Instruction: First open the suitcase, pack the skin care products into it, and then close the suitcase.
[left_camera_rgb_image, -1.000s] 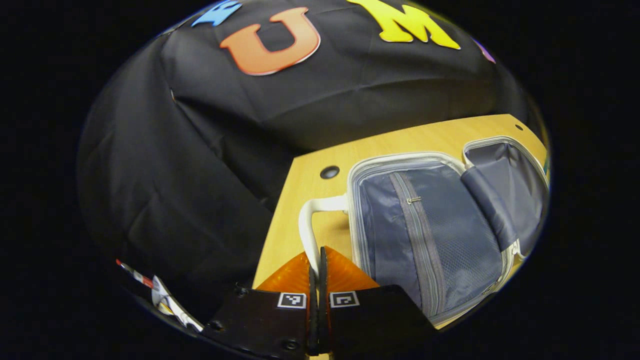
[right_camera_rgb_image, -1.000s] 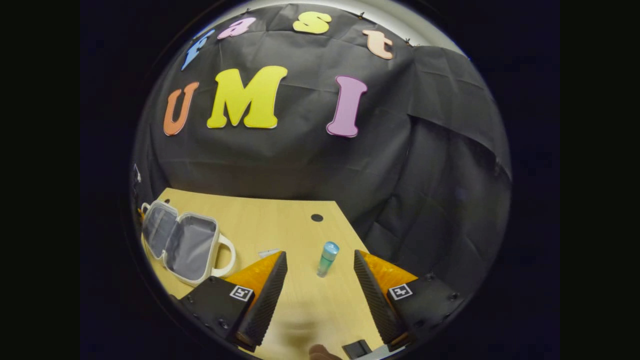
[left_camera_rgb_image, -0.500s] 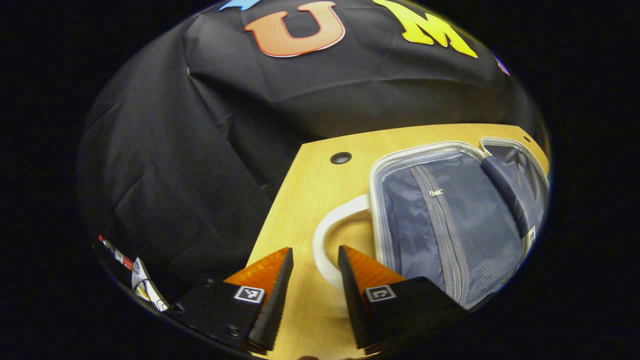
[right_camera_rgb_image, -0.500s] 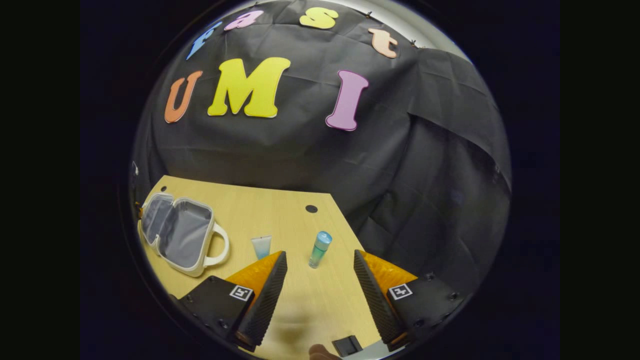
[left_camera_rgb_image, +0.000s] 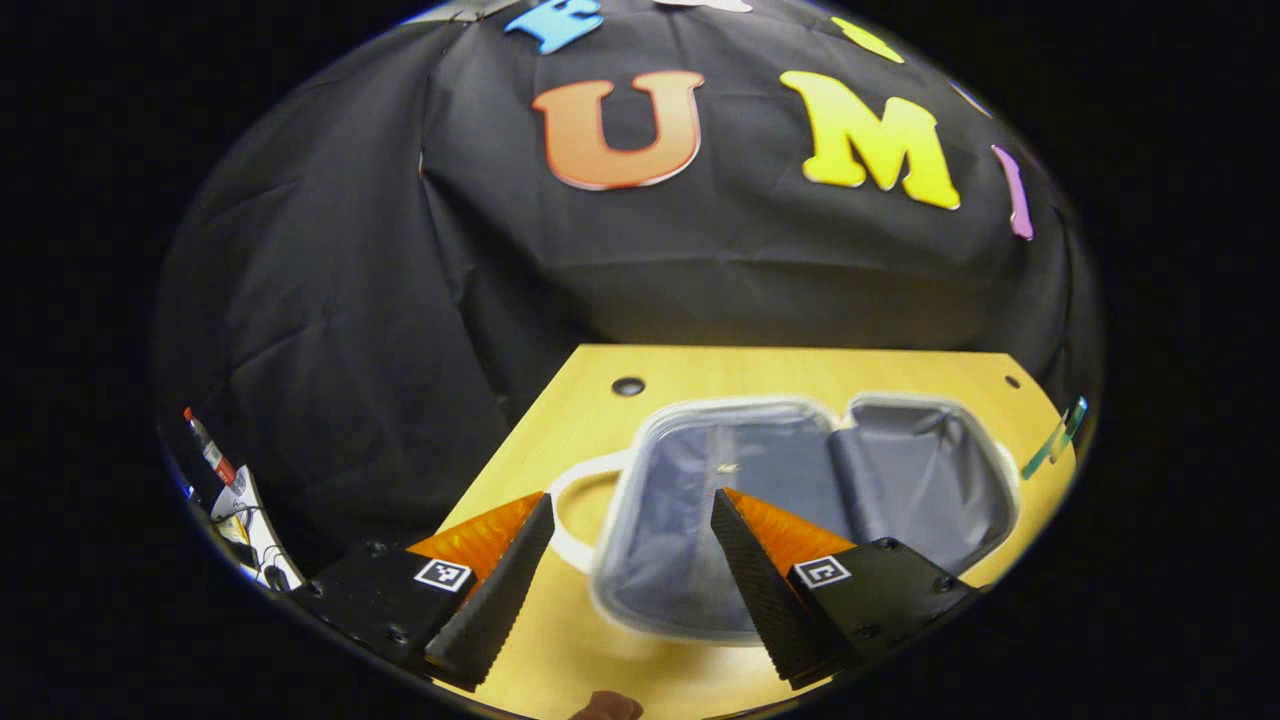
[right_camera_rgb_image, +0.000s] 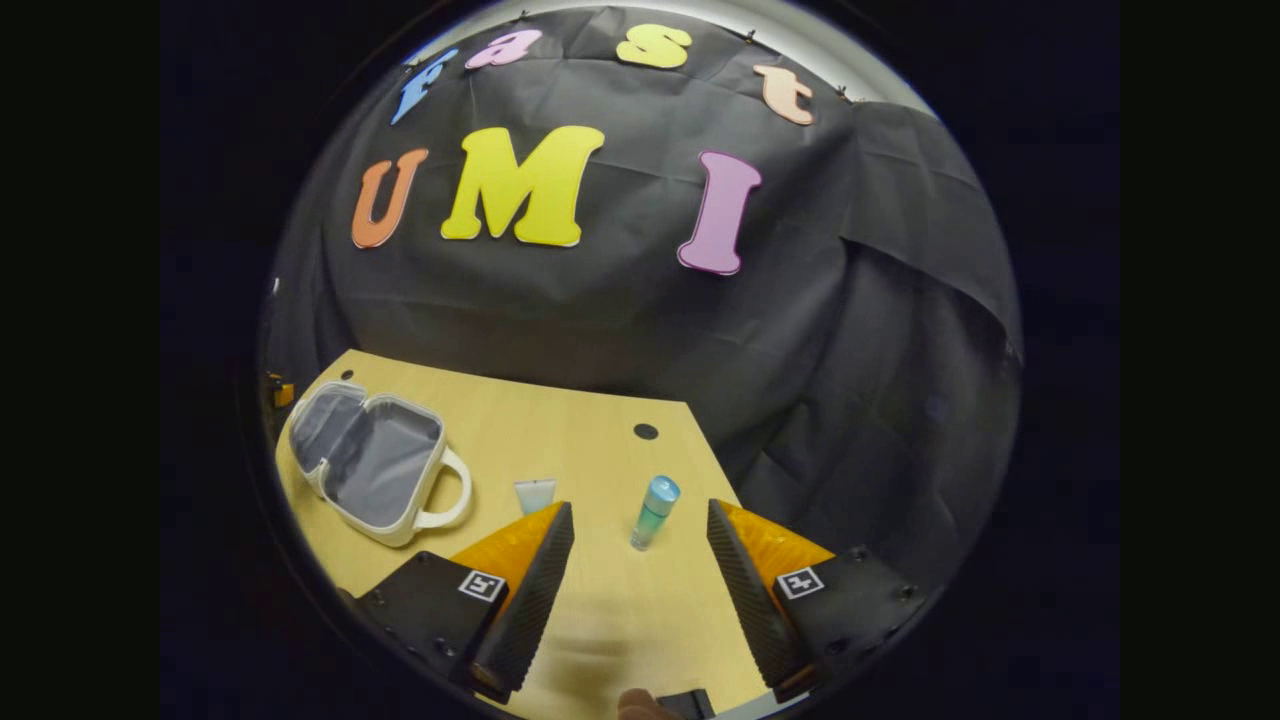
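Observation:
A small white suitcase (left_camera_rgb_image: 800, 500) lies open flat on the wooden table (left_camera_rgb_image: 780, 370), grey lining up, its white handle (left_camera_rgb_image: 570, 500) pointing left. My left gripper (left_camera_rgb_image: 630, 590) hovers open above the handle end, holding nothing. In the right gripper view the same suitcase (right_camera_rgb_image: 365, 465) lies at the far left. A blue bottle (right_camera_rgb_image: 655, 510) stands upright ahead of my right gripper (right_camera_rgb_image: 630, 590), which is open and empty. A pale tube (right_camera_rgb_image: 535, 493) lies beside the left finger.
Black cloth walls close the table at the back and sides. Cable holes (left_camera_rgb_image: 628, 386) (right_camera_rgb_image: 646, 431) sit near the table's far edge. Some clutter (left_camera_rgb_image: 235, 500) lies below the table's left side. A fingertip (right_camera_rgb_image: 640, 705) shows at the bottom.
My left gripper let go of the suitcase handle, opened wide and drew back and up from it. The right gripper barely shifted and stays open.

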